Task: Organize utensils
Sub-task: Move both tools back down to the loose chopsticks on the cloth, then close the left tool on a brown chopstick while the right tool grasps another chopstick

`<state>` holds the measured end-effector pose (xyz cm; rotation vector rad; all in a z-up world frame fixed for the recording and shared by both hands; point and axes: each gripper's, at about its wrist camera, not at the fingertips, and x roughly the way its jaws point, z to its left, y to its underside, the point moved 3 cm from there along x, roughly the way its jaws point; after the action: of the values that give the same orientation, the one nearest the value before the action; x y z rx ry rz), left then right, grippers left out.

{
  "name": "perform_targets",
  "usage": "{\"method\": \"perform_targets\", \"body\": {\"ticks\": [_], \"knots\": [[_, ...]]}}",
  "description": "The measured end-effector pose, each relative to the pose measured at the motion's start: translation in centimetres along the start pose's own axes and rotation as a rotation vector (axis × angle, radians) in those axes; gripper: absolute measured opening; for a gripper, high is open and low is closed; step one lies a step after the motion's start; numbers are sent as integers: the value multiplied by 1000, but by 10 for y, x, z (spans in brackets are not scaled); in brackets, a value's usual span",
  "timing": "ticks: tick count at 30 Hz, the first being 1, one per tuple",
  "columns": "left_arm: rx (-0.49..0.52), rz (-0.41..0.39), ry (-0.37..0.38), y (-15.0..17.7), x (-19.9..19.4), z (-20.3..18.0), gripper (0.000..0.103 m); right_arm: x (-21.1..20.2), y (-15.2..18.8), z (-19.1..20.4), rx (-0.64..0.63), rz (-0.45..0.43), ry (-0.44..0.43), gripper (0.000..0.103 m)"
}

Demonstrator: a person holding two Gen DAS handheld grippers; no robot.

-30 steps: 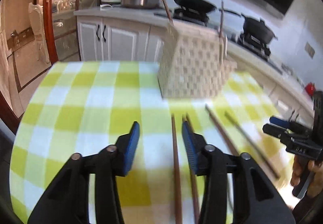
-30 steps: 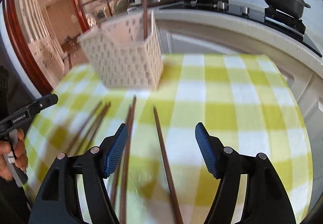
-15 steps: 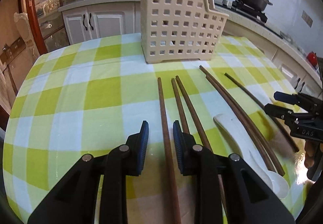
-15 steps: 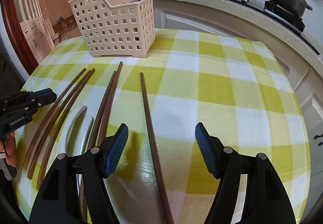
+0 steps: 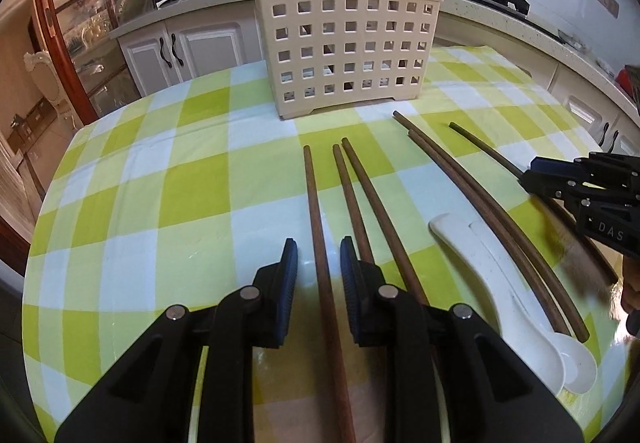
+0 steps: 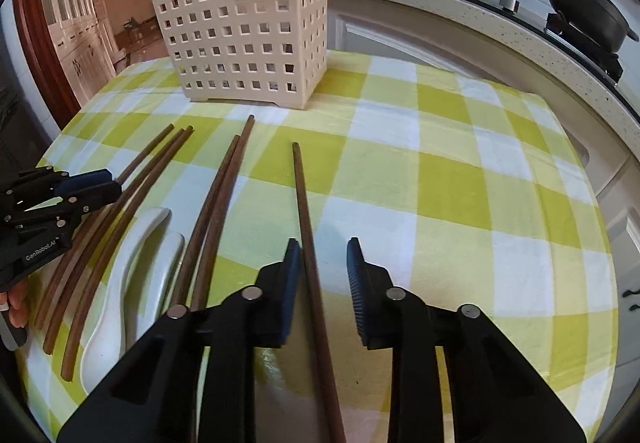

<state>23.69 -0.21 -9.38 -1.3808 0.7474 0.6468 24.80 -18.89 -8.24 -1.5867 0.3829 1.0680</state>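
Note:
Several brown wooden chopsticks and two white spoons (image 5: 500,275) lie on a green checked tablecloth. A cream perforated basket (image 5: 340,35) stands behind them with chopsticks upright inside; it also shows in the right wrist view (image 6: 248,39). My left gripper (image 5: 319,263) is open, its jaws either side of one chopstick (image 5: 316,211) without touching it. My right gripper (image 6: 323,261) is open around a single chopstick (image 6: 304,203), which lies close to its left pad. The spoons (image 6: 132,263) lie left of it.
The table's far edge meets white kitchen cabinets (image 5: 192,51) and a counter with pots and a stove (image 6: 580,7). The right gripper (image 5: 588,199) appears at the right edge of the left view; the left gripper (image 6: 48,203) shows at the left edge of the right view.
Both grippers have dropped lower and closer to the table. The right gripper's jaws have narrowed around its chopstick. The left gripper narrowed earlier and stays around its chopstick.

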Motion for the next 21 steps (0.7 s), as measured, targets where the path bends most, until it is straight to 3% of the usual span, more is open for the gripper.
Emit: {"method": "perform_targets", "body": {"ticks": [3, 6, 13, 21], "knots": [[13, 5, 2, -3, 2, -2, 7, 0, -1, 1, 0, -3, -6, 18], [14, 8, 7, -4, 2, -1, 7, 0, -2, 1, 11, -6, -3, 9], [-6, 4, 21, -2, -5, 8, 6, -10, -5, -1, 44, -32, -47, 8], [-55, -76, 9, -8, -45, 29, 6, -53, -16, 1, 44, -122, -48, 8]]}}
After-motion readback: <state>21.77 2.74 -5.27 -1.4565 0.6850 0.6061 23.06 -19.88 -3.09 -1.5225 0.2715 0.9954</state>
